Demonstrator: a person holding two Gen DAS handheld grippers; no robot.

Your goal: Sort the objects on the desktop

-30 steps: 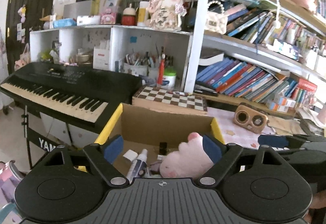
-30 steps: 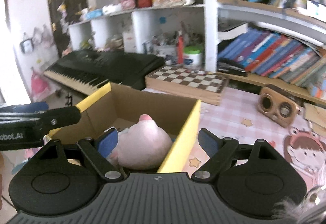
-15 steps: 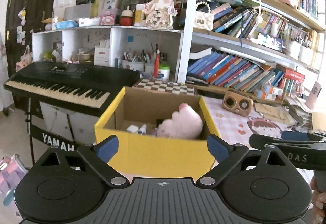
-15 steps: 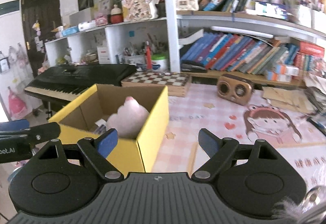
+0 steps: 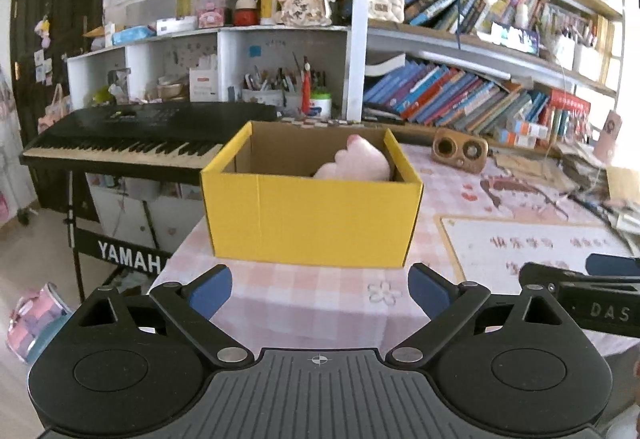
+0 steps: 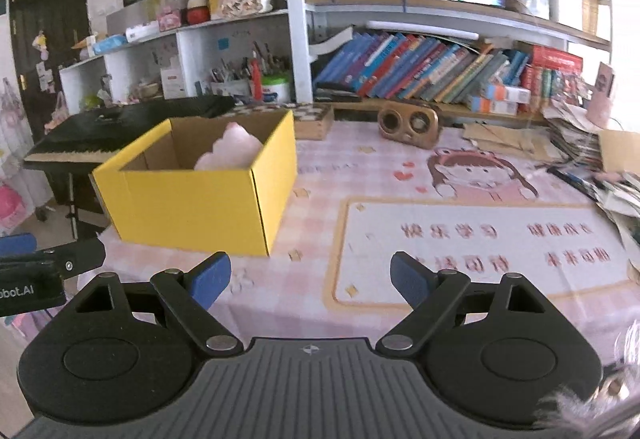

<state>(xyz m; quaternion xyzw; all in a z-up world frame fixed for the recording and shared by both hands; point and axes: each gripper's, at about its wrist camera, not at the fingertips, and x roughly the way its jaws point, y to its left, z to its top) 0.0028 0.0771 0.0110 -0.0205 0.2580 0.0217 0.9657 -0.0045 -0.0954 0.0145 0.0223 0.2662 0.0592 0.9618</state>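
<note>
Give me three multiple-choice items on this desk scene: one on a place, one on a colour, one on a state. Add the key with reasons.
1. Where is the pink plush toy?
A. inside the box
B. on the keyboard
C. on the bookshelf

2. What colour is the outside of the cardboard box?
A. blue
B. yellow
C. white

3. How is the right claw?
A. shut on the toy
B. shut on the box
C. open and empty

Key: 1 A, the toy pokes up above the box rim. 2 B, the outer walls are yellow. 3 C, its pads stand wide apart with only tablecloth between them.
</note>
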